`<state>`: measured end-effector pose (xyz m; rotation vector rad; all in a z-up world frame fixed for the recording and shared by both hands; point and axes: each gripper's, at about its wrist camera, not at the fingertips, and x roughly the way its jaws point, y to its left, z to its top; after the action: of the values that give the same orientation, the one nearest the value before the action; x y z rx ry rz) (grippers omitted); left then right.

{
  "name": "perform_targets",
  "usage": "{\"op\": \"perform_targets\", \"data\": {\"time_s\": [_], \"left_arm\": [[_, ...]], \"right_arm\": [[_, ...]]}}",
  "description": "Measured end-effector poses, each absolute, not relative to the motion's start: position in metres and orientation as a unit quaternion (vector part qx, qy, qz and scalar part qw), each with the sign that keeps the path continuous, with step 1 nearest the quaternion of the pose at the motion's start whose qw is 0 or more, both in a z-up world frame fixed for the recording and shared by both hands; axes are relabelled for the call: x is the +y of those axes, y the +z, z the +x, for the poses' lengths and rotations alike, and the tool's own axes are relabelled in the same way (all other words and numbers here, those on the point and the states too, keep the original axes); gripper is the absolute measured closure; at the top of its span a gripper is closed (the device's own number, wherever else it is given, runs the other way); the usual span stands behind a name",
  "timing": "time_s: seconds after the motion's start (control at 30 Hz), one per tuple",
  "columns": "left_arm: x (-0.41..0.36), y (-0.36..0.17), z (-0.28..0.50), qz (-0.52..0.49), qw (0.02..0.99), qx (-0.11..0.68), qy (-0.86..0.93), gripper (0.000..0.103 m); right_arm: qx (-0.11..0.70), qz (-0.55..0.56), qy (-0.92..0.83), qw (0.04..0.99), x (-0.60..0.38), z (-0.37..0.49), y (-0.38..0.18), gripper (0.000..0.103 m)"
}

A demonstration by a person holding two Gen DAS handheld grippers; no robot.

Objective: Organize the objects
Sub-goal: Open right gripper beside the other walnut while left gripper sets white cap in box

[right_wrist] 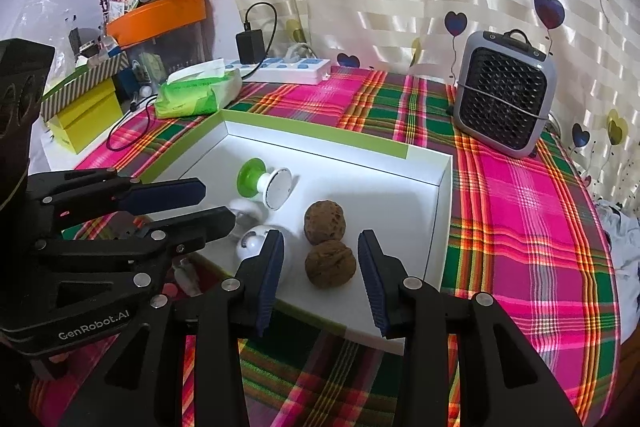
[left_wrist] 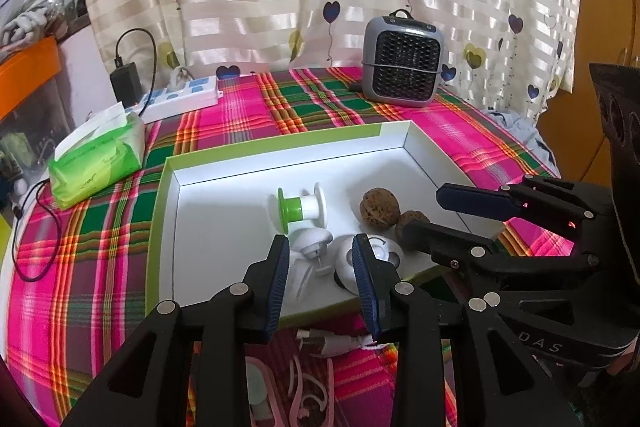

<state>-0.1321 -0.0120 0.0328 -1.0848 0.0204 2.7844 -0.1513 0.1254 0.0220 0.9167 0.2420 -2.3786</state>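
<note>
A shallow white box with a green rim (left_wrist: 256, 147) (right_wrist: 316, 141) lies on the plaid cloth. In it are a green-and-white spool (left_wrist: 302, 209) (right_wrist: 264, 185), white hook pieces (left_wrist: 316, 241) (right_wrist: 252, 241) and two brown walnuts (left_wrist: 380, 207) (right_wrist: 330, 263). My left gripper (left_wrist: 322, 277) is open and empty over the box's near edge, its jaws either side of the white pieces. My right gripper (right_wrist: 318, 277) is open and empty, its jaws either side of the nearer walnut. Each gripper shows in the other's view (left_wrist: 448, 219) (right_wrist: 196, 207).
A grey heater (left_wrist: 402, 61) (right_wrist: 506, 91) stands at the back. A green tissue pack (left_wrist: 98, 157) (right_wrist: 198, 93), a power strip (left_wrist: 180, 99) (right_wrist: 288, 67) and a black adapter (left_wrist: 126, 81) lie at the left. Pink hooks and a white cable (left_wrist: 320, 379) lie in front of the box.
</note>
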Motion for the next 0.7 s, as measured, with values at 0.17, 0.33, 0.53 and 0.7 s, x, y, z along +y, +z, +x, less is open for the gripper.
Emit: {"op": "perform_targets", "data": {"time_s": [0.17, 0.33, 0.53, 0.7], "left_arm": [[-0.015, 0.037, -0.121, -0.358, 0.079, -0.002, 0.930, 0.072], [-0.018, 0.041, -0.108, -0.353, 0.077, -0.008, 0.932, 0.072], [-0.021, 0.042, -0.091, -0.349, 0.076, -0.010, 0.934, 0.072], [-0.023, 0.042, -0.077, -0.345, 0.078, -0.011, 0.935, 0.072]], "right_arm": [[0.088, 0.334, -0.892, 0.290, 0.127, -0.141, 0.026, 0.063], [0.083, 0.328, -0.893, 0.297, 0.129, -0.130, 0.030, 0.063], [0.076, 0.321, -0.892, 0.310, 0.132, -0.115, 0.032, 0.063], [0.077, 0.321, -0.886, 0.324, 0.130, -0.105, 0.031, 0.063]]}}
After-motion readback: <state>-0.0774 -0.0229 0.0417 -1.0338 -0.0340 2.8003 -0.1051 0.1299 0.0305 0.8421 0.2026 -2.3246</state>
